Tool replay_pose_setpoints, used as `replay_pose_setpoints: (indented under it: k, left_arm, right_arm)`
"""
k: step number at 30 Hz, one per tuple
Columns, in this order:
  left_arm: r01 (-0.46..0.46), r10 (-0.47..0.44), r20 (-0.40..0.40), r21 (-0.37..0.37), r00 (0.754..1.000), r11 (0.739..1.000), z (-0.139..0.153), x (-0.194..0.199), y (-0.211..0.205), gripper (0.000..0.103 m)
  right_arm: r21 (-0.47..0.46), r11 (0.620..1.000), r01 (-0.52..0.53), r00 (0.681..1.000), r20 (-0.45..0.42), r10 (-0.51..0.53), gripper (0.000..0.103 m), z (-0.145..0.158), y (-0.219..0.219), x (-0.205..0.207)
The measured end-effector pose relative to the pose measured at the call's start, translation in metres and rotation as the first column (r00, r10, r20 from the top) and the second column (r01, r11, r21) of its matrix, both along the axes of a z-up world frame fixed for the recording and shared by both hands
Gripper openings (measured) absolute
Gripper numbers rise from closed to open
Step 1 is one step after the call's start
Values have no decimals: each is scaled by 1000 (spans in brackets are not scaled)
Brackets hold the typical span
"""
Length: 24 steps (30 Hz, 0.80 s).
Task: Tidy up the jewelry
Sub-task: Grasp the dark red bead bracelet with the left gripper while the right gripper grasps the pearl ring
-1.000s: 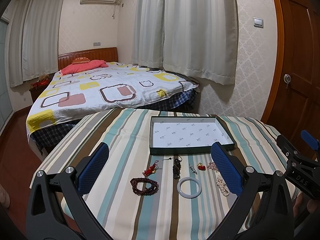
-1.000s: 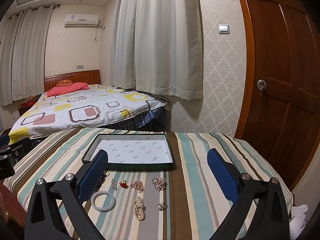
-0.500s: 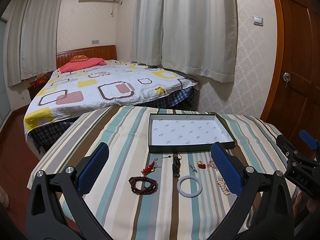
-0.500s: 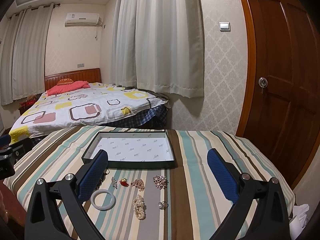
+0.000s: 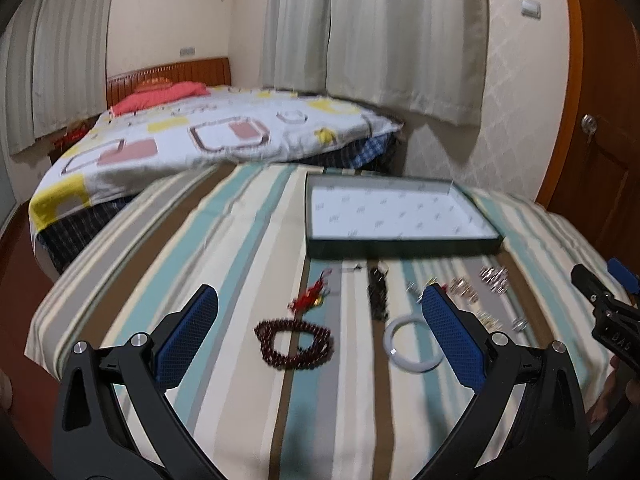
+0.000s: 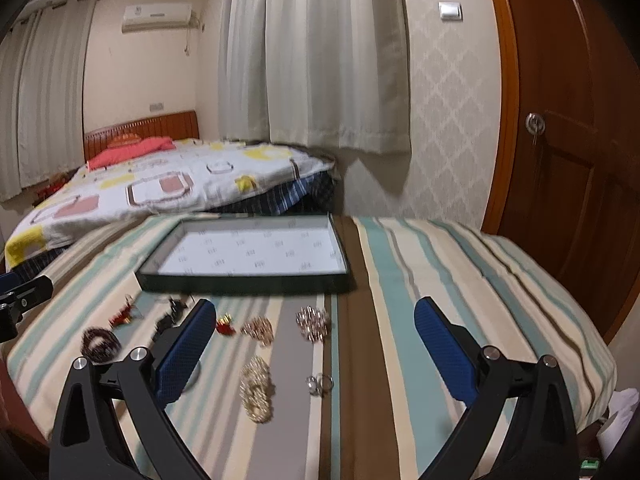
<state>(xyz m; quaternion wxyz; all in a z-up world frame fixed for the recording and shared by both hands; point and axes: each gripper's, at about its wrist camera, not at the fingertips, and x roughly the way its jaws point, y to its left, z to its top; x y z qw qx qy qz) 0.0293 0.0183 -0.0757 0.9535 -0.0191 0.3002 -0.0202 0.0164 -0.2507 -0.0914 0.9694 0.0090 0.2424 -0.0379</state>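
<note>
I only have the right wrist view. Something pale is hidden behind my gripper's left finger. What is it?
Observer: A white bangle, lying flat on the striped cloth, on the near side of the tray.
Operator: And the left gripper? I only see its tip.
Observer: The left gripper is open and holds nothing. The dark red bead bracelet shows on the cloth between its fingers.

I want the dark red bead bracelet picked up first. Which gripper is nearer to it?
Left. The bead bracelet lies between the left gripper fingers; the right gripper is off to its right.
</note>
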Motion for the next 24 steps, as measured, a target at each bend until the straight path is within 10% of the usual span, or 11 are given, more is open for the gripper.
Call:
replay_pose_setpoints:
  k: [24]
  left_arm:
    - [-59,65,-257,30,964,998,-98,65,25,99]
  right_arm:
    - [28,1000,5,980,-199,0,97,-70,-11,37]
